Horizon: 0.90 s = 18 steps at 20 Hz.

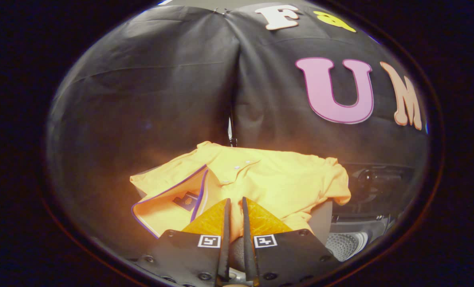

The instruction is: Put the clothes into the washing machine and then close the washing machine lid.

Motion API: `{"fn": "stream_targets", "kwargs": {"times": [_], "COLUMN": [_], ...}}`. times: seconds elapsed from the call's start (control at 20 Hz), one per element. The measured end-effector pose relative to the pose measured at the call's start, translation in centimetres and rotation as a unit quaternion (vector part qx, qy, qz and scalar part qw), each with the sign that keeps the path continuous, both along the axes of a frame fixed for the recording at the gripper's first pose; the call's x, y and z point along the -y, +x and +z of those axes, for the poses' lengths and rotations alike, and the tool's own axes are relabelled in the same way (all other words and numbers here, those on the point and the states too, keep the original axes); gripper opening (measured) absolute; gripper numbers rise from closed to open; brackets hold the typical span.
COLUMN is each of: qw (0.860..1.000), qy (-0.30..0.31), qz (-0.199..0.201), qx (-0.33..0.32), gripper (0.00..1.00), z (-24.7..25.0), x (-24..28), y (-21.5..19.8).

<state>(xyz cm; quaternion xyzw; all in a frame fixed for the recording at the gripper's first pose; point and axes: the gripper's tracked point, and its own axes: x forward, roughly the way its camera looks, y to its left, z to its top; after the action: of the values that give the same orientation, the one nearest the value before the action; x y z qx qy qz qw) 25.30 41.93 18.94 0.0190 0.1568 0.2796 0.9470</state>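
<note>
A yellow polo shirt (pixel 260 179) with a purple-trimmed collar lies spread out just ahead of my fingers, draped over a grey surface (pixel 320 221). My gripper (pixel 235 203) is low at the shirt's near edge. Its fingers are drawn close together, and yellow cloth shows in the narrow gap between them, so they are shut on the shirt's fabric. To the right of the shirt and lower down is the washing machine (pixel 364 223), dark on top, with its perforated drum (pixel 344 245) showing through the opening. The lid cannot be made out.
The booth's black cloth wall (pixel 161 87) stands close behind the shirt and wraps around both sides. The washing machine's dark control area (pixel 376 179) lies beyond the drum opening on the right.
</note>
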Motion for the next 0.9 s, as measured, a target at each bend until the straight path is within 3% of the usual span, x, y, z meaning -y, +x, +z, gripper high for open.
{"fn": "stream_targets", "kwargs": {"times": [0.1,0.2,0.35,0.55,0.9], "qw": [1.0,1.0,0.999,0.99,0.954], "qy": [0.001,0.001,-0.007,-0.053,-0.14], "qz": [-0.007,-0.018,-0.04,-0.118,-0.256], "qx": [0.007,0.013,0.025,0.06,0.062], "gripper": [0.16,0.01,0.01,0.01,0.01], "z": [0.3,0.2,0.7,1.6,0.0], "x": [0.4,1.1,3.7,11.6,25.7], "y": [0.3,0.7,1.1,3.6,8.3]}}
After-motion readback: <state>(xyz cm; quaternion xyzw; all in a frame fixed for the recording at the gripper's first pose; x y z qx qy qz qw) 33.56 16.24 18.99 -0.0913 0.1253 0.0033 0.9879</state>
